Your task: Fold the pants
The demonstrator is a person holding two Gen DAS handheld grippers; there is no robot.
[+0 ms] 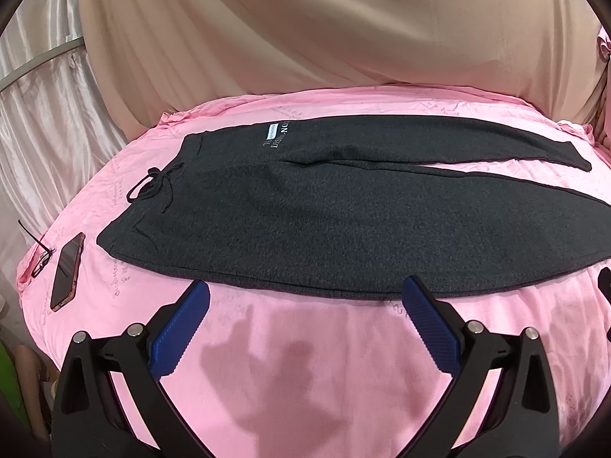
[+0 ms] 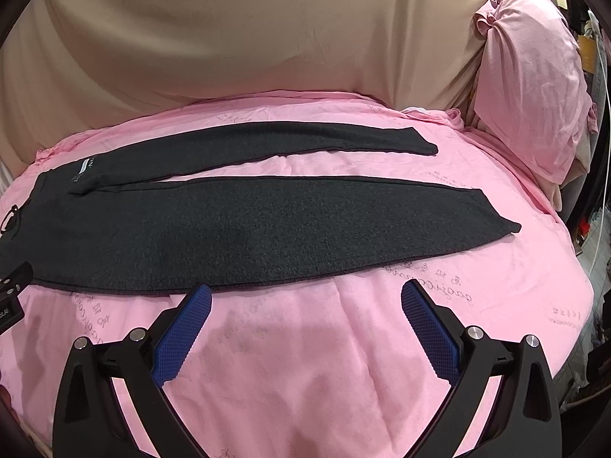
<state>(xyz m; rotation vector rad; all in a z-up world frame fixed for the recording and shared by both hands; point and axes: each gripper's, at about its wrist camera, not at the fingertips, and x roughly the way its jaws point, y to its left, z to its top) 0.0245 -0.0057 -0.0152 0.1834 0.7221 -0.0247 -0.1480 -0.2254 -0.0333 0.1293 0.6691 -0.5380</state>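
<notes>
Dark grey pants (image 1: 324, 210) lie flat on a pink bedsheet (image 1: 305, 362), waistband with drawstring (image 1: 152, 187) at the left, both legs stretched to the right. In the right wrist view the pants (image 2: 267, 229) show both leg ends, the near cuff (image 2: 500, 217) and the far cuff (image 2: 534, 145). My left gripper (image 1: 305, 294) is open and empty, just in front of the near edge of the pants by the hip. My right gripper (image 2: 305, 297) is open and empty, in front of the near leg's edge.
A phone (image 1: 68, 271) and glasses (image 1: 40, 255) lie on the sheet left of the waistband. A beige curtain (image 1: 324, 26) hangs behind the bed. A pink pillow (image 2: 530, 76) leans at the right. The left gripper's body (image 2: 11, 294) shows at the right wrist view's left edge.
</notes>
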